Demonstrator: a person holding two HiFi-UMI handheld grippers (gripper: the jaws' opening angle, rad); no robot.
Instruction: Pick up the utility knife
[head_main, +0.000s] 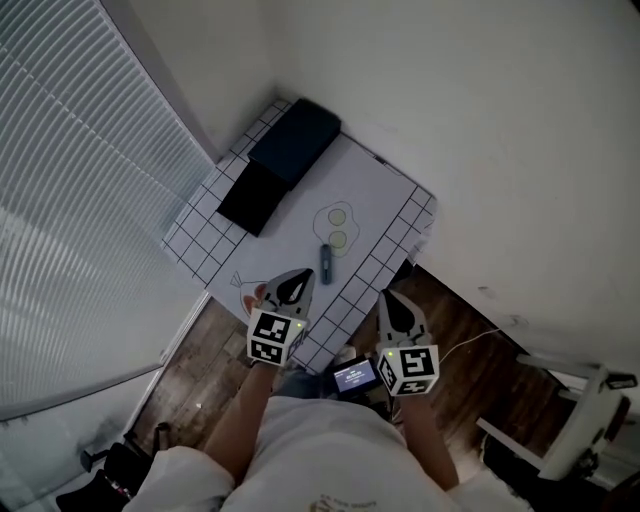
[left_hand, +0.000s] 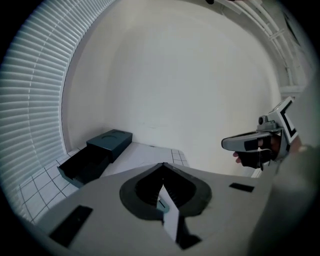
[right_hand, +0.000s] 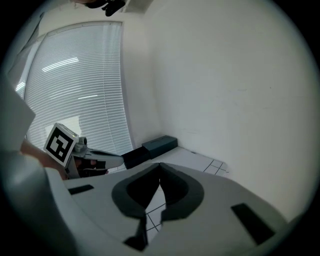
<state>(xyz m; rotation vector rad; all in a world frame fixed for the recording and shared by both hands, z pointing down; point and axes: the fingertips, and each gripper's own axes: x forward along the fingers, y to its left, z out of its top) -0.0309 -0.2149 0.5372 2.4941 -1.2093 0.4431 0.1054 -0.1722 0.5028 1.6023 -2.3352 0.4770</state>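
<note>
1. At the near edge of the counter (head_main: 372, 190), the left tool (head_main: 298, 280) had its jaws pressed together on nothing. The right tool (head_main: 391, 298) likewise showed its tips meeting, empty.
2. The utility knife (head_main: 327, 262) lay flat on the counter just ahead and to the right of the left tool's tip, between the two tools and touched by neither.
3. Its long axis ran away from the person, roughly in line with both tools. The left tool was the nearer, so its jaws would probably have to part before closing across the handle.
4. The counter's top was white and gridded along its edges. Two drawn circles (head_main: 338, 225) sat just beyond the knife, and a dark open box (head_main: 282, 158) sat well apart at the far corner.
5. White walls met slatted blinds (head_main: 70, 150) on the left, with a wooden floor (head_main: 200, 360) below.
</note>
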